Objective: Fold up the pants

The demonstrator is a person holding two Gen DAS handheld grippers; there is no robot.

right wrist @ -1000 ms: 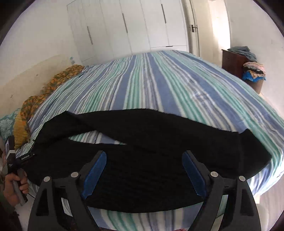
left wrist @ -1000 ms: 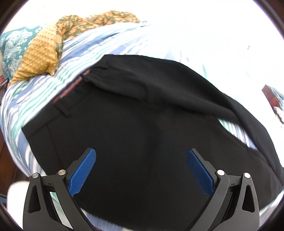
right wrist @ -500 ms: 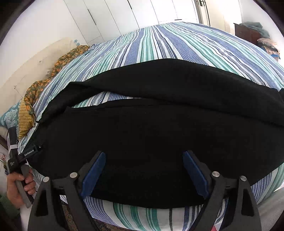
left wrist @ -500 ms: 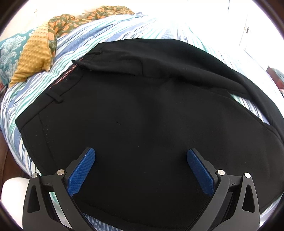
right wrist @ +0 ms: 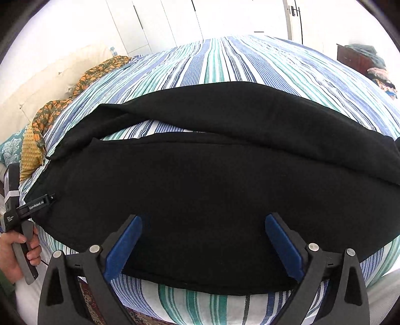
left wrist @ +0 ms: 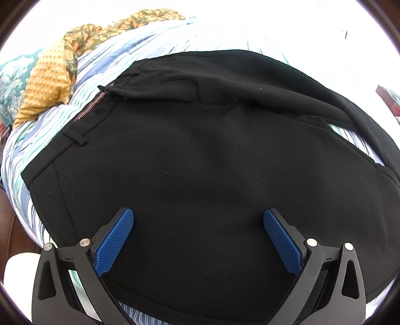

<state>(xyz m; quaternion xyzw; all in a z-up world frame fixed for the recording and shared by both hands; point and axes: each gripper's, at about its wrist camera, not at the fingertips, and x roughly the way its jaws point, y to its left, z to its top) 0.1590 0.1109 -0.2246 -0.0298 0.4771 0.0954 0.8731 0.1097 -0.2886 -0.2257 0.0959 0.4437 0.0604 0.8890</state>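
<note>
Black pants (left wrist: 200, 155) lie spread across the striped bed (right wrist: 225, 57), waistband with a belt loop (left wrist: 75, 138) at the left, both legs (right wrist: 225, 170) running to the right. My left gripper (left wrist: 198, 237) hovers open over the seat of the pants near the bed's front edge, blue pads (left wrist: 115, 240) wide apart, nothing between them. My right gripper (right wrist: 203, 240) hangs over the near leg, its jaws opening wide, only flat cloth below and no pad pressing it. The left gripper's handle (right wrist: 17, 215) in a hand (right wrist: 12, 255) shows at the left of the right wrist view.
A mustard dotted cushion (left wrist: 47, 82), a teal patterned pillow (left wrist: 12, 77) and an orange floral cloth (left wrist: 120, 27) lie at the head of the bed. White wardrobe doors (right wrist: 175, 20) stand behind. A dark cabinet with piled clothes (right wrist: 362, 60) is at far right.
Both grippers have come down closer to the pants, which now fill more of each view. The right gripper's pads stand a little wider apart.
</note>
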